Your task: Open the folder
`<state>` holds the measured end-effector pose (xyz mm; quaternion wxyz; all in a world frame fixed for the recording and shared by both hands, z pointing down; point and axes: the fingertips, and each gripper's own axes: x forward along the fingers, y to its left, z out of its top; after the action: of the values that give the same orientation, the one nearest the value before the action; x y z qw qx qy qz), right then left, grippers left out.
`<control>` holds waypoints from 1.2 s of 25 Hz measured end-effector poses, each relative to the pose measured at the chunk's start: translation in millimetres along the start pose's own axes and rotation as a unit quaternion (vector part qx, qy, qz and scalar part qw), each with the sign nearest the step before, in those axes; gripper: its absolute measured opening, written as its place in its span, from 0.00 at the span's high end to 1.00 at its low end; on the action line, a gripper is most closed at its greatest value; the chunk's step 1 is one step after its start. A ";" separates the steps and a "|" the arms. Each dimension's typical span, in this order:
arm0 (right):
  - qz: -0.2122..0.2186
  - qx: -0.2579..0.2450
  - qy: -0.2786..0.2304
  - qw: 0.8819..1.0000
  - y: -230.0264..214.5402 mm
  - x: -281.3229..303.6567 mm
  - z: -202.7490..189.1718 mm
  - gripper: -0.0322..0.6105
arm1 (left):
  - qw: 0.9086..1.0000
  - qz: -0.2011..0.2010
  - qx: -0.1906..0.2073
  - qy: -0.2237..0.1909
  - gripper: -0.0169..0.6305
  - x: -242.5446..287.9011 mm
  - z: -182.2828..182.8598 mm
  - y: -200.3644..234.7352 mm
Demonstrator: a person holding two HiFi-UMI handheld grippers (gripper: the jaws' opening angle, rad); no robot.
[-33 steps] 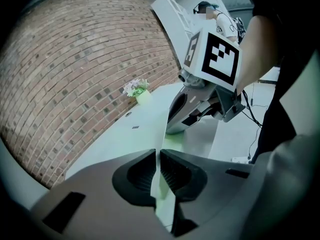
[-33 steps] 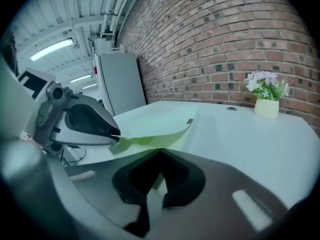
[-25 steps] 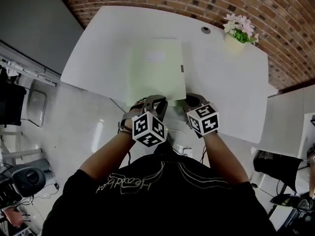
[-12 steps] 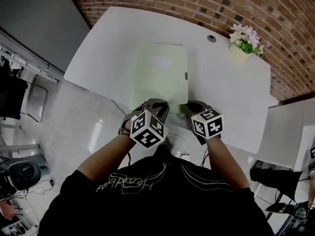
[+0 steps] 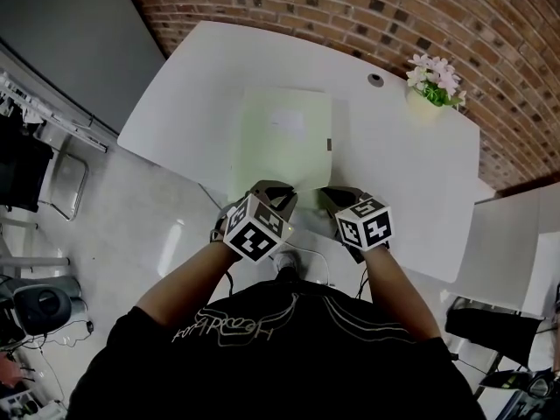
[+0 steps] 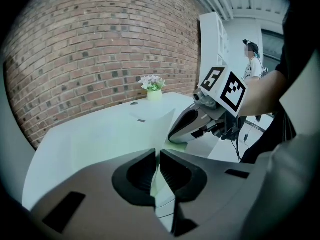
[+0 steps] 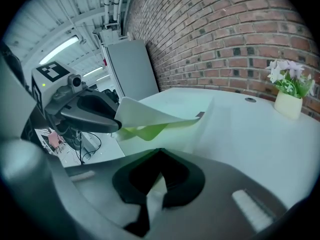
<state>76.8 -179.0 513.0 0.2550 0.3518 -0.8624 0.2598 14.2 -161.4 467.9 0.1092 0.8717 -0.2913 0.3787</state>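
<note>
Folder [image 5: 284, 143], pale green, on the white tabletop [image 5: 402, 173], near edge toward the person; flower pot [image 5: 426, 103] at the far right corner by the brick wall [image 5: 350, 7]. Head view: left tool [image 5: 278, 189] and right tool [image 5: 332, 195] side by side at the folder's near edge. Left gripper view: jaws pinched on the thin cover edge, near corner raised. Right gripper view: jaws drawn close on a pale strip of the lower leaf; brighter green shows under the lifted cover.
</note>
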 end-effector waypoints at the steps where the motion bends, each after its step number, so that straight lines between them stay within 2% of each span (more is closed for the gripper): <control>1: 0.001 0.001 0.002 1.000 -0.6 0.0 -0.1 0.95 | 1.000 -0.001 -0.005 0.001 0.93 0.1 0.6 0.5; 7: 0.012 -0.003 0.007 1.000 0.9 1.8 -0.4 0.95 | 1.000 -0.004 -0.027 -0.001 0.93 -2.6 1.0 3.6; 15: 0.031 -0.002 0.037 0.999 1.0 3.7 0.1 0.95 | 1.000 -0.009 -0.013 0.001 0.93 -5.1 1.5 5.1; 21: 0.035 -0.006 0.039 0.999 1.7 4.2 0.5 0.95 | 1.000 0.006 0.004 -0.023 0.93 -16.7 11.4 10.2; 30: 0.037 -0.004 0.044 0.998 0.8 5.3 -0.4 0.95 | 0.999 0.013 0.008 -0.029 0.93 -34.2 11.5 14.3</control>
<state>73.0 -180.8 516.4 0.2846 0.3071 -0.8636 0.2809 -5.9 -163.2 434.8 0.0883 0.8792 -0.3029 0.3570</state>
